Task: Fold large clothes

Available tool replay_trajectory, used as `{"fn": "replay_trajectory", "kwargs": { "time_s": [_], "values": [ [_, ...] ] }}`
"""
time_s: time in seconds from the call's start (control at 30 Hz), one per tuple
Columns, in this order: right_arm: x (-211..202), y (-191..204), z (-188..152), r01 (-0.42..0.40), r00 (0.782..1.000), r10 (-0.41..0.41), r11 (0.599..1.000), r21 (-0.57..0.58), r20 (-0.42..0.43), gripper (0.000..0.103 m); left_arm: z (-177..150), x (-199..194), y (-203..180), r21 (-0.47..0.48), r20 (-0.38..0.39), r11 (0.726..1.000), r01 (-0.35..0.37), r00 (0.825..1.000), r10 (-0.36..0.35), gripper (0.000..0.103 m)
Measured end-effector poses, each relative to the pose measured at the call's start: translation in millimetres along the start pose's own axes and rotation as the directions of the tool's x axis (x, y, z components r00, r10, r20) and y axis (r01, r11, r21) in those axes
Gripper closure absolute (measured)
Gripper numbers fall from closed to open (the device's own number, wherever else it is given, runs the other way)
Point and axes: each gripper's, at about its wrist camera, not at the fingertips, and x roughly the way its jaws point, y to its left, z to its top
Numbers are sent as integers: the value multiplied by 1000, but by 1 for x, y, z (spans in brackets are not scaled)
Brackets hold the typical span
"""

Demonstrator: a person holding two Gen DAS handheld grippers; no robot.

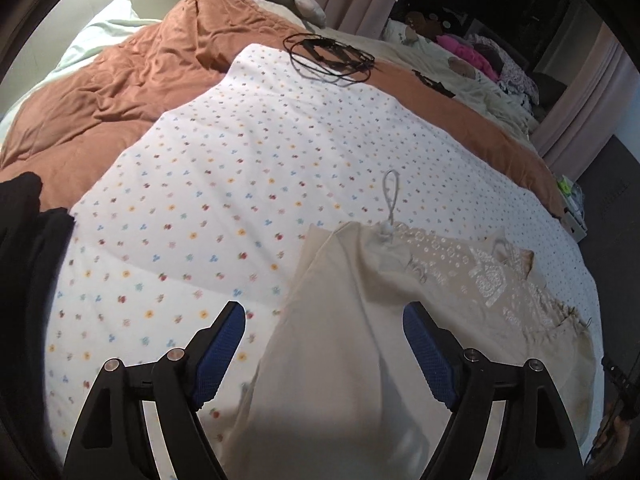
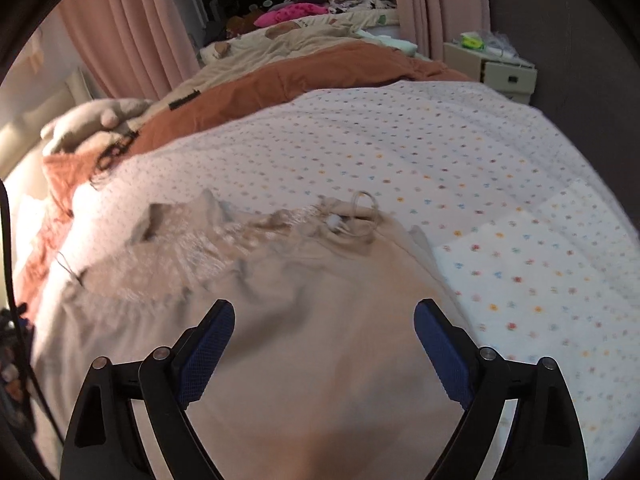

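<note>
Both tools stood open over the beige garment on the bed, with nothing in either one.

In the left wrist view, your left tool (image 1: 324,312) sat at the bottom of the frame with its blue pads spread wide and holding nothing; the beige garment (image 1: 340,344) ran from the lower centre to the right, its left edge falling between the pads, probably so you could take that edge for a fold. It lay on the flower-print sheet (image 1: 192,168), a flat spread that suits folding, while the rust quilt (image 1: 120,84) was bunched at the upper left, out of the way. In the right wrist view, your right tool (image 2: 324,312) was likewise wide open and empty over the garment's plain cloth, which filled the lower centre; its lace part (image 2: 192,248) and white cord (image 2: 360,212) lay above, mid-frame.
</note>
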Motion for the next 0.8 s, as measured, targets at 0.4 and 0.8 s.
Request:
{"fn": "replay_trajectory", "kwargs": {
  "time_s": [0.4, 0.8],
  "values": [
    [-18, -70, -64, 155, 980, -149, 987, 43, -131, 13, -77, -10, 50, 11, -138, 998, -62, 988, 63, 68],
    [-26, -96, -85, 205, 966, -185, 974, 97, -181, 72, -101, -6, 51, 63, -185, 993, -101, 977, 111, 86]
  ]
}}
